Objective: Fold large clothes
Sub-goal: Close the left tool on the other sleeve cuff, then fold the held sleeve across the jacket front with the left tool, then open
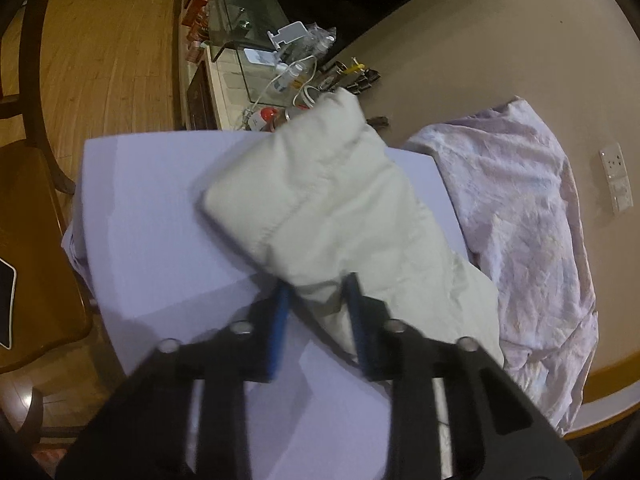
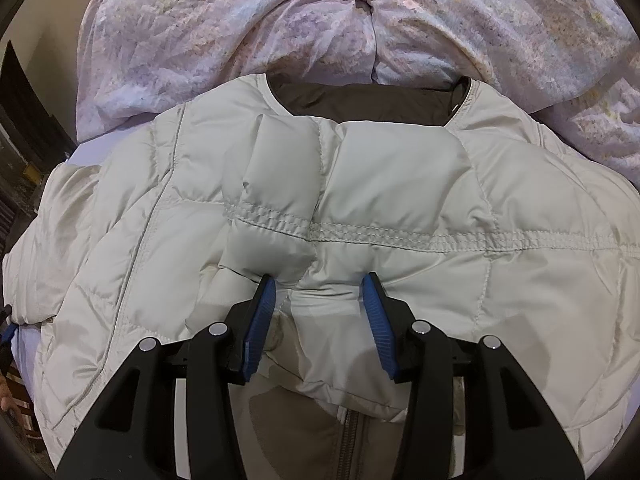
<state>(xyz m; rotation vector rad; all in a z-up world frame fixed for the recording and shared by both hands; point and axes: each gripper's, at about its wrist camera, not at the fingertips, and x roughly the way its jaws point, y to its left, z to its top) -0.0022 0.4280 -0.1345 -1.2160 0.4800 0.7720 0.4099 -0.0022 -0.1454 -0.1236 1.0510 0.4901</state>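
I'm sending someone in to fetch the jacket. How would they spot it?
On the lavender-sheeted bed, in front of the crumpled floral duvet, lies the cream quilted puffer jacket. Unlike the thin, patterned bedding, it is plain, puffy and stitched in panels, with a dark lining.

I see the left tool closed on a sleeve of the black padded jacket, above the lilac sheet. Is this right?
Only the colour is wrong: the padded jacket is off-white, as the left wrist view shows. The left tool is closed on its sleeve above the lilac sheet.

Wooden floor (image 1: 112, 52), beige wall (image 1: 500, 32) with a socket (image 1: 614, 166), glass tank (image 1: 244, 12), wooden chair (image 1: 28, 216).
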